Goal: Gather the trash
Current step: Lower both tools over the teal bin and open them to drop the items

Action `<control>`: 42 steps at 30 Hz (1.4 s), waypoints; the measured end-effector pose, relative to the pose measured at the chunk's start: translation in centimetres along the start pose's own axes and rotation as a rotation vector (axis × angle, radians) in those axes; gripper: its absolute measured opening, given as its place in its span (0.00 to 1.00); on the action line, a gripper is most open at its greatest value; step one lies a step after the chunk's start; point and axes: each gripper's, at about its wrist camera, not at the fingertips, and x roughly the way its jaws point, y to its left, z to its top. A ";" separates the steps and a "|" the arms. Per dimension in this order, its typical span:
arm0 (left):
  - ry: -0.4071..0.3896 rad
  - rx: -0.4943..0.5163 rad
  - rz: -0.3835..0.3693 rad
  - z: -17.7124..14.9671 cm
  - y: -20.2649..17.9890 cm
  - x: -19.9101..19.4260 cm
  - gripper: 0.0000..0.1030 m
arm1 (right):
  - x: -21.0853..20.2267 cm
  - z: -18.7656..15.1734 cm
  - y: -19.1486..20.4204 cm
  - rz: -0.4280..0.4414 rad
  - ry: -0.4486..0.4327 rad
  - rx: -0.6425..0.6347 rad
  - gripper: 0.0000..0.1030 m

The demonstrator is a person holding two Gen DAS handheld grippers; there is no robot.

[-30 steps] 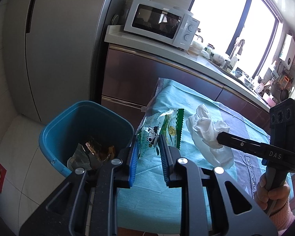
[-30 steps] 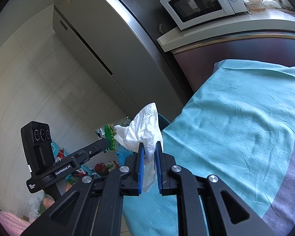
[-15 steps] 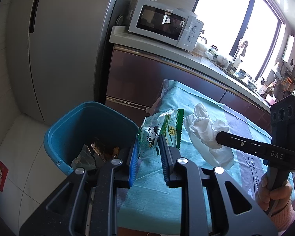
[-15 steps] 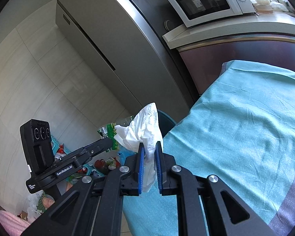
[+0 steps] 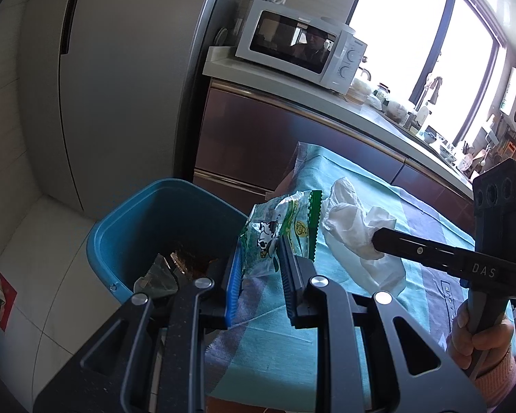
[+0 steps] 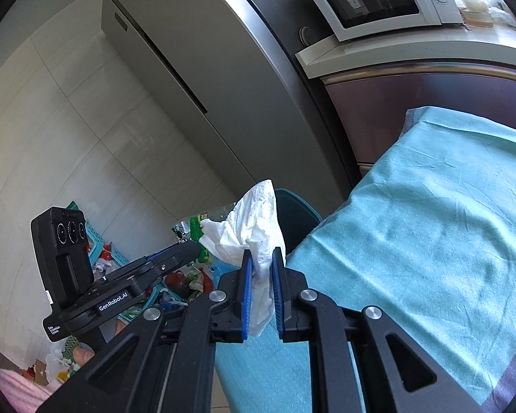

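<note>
Left gripper (image 5: 259, 268) jaws pinch the snack wrapper (image 5: 280, 227); light, crinkly, slippery, so I'd grip mid-body. Right gripper (image 6: 260, 290) jaws clamp the soft tissue (image 6: 254, 230) beside the bin (image 5: 127, 230).

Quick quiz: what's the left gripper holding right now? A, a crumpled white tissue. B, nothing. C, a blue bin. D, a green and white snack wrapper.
D: the left gripper has its fingers closed on the snack wrapper, while the right gripper holds the tissue.
</note>
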 end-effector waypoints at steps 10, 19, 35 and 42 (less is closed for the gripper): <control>-0.004 -0.020 0.024 0.1 1.1 0.2 0.21 | 1.6 0.8 0.8 -0.006 0.028 -0.009 0.10; -0.005 -0.029 0.039 0.1 1.8 0.5 0.21 | 2.8 1.0 1.2 -0.014 0.045 -0.013 0.10; 0.001 -0.047 0.071 0.2 2.8 1.0 0.21 | 4.5 1.5 1.7 -0.016 0.080 -0.028 0.10; 0.001 -0.051 0.085 0.3 2.9 1.3 0.21 | 5.2 1.7 2.0 -0.016 0.092 -0.041 0.10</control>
